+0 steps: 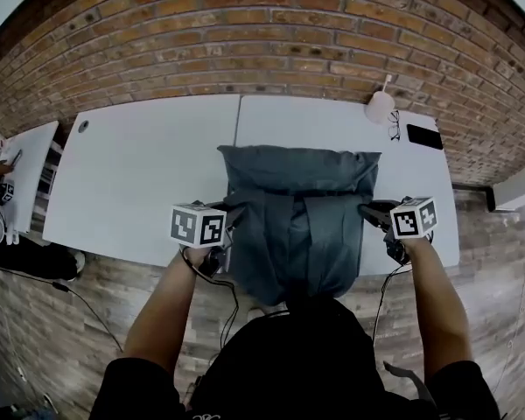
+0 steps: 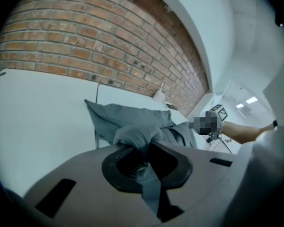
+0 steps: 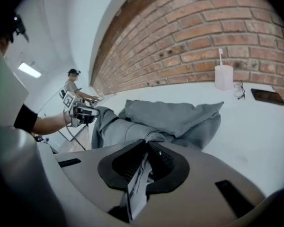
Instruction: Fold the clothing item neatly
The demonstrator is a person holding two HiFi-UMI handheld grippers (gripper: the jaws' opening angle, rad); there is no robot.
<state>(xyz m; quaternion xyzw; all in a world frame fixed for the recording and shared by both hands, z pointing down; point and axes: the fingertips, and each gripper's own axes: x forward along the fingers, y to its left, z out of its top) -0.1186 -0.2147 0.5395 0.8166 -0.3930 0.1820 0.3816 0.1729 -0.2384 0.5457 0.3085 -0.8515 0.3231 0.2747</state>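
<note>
From the head view, I am holding my left gripper (image 1: 230,215) and my right gripper (image 1: 373,213) at the two side edges of a grey garment (image 1: 297,226). Its far part is lying on the white table (image 1: 140,182) and its near part is draping over the table's front edge towards me. I cannot tell from here what kind of garment it is. A cup (image 1: 379,108), glasses (image 1: 394,128) and a dark phone (image 1: 424,136) are sitting near the table's far right corner, below the brick wall (image 1: 262,33). In the left gripper view, my jaws are pinching almost together on a bunched fold of the grey cloth, and a strip of it is trailing back between the pads. The rest of the cloth is stretching across to the other gripper. In the right gripper view, my jaws are likewise clamping nearly closed on the fabric's edge, with the cloth running away over the table towards my left hand.
</note>
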